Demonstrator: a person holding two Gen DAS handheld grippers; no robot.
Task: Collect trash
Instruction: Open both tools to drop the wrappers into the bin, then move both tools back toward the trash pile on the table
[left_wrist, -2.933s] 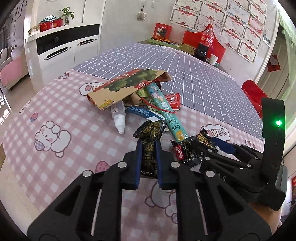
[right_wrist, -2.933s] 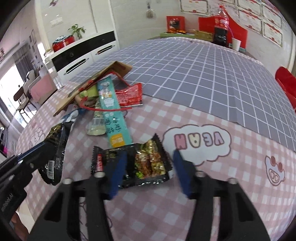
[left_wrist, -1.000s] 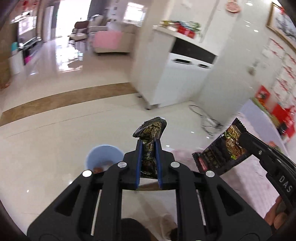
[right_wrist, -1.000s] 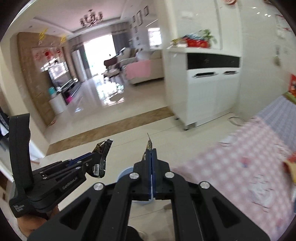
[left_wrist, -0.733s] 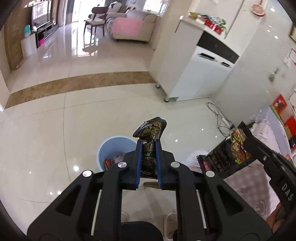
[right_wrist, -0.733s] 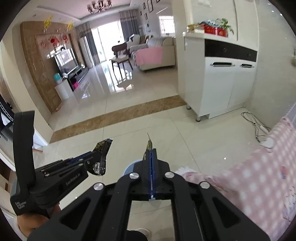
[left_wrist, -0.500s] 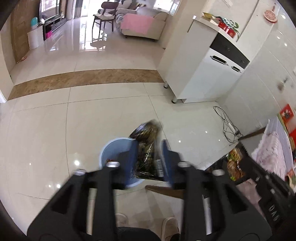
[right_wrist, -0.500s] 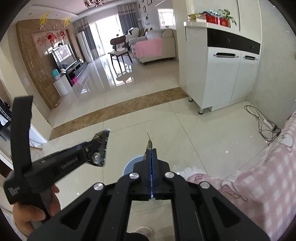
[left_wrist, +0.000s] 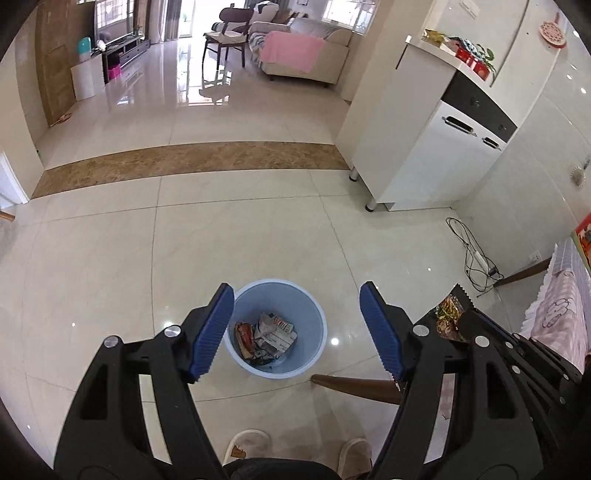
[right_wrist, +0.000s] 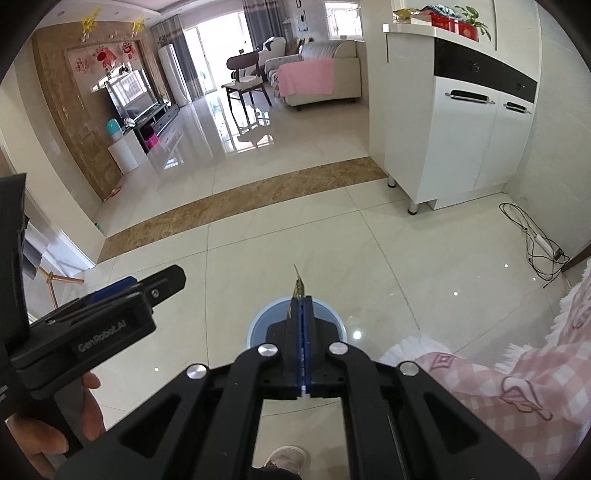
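A light blue waste bin (left_wrist: 317, 317) stands on the tiled floor below me, with several wrappers (left_wrist: 271, 332) inside. My left gripper (left_wrist: 295, 328) is open and empty right above the bin. My right gripper (right_wrist: 301, 299) is shut on a dark snack wrapper (right_wrist: 297, 284), seen edge-on, above the bin's rim (right_wrist: 258, 317). The same wrapper (left_wrist: 448, 317) and the right gripper show at the right of the left wrist view. The left gripper's body (right_wrist: 110, 317) shows at the left of the right wrist view.
A white cabinet (left_wrist: 436, 147) stands to the right. A pink checked tablecloth (right_wrist: 517, 369) hangs at the right edge. A wooden table leg (left_wrist: 354, 384) slants beside the bin. A power cable (left_wrist: 476, 258) lies on the floor. My slippers (left_wrist: 251, 443) are below.
My left gripper has opened and the dark wrapper it held is gone from it. Both grippers have come closer over the bin. The right gripper still holds its wrapper.
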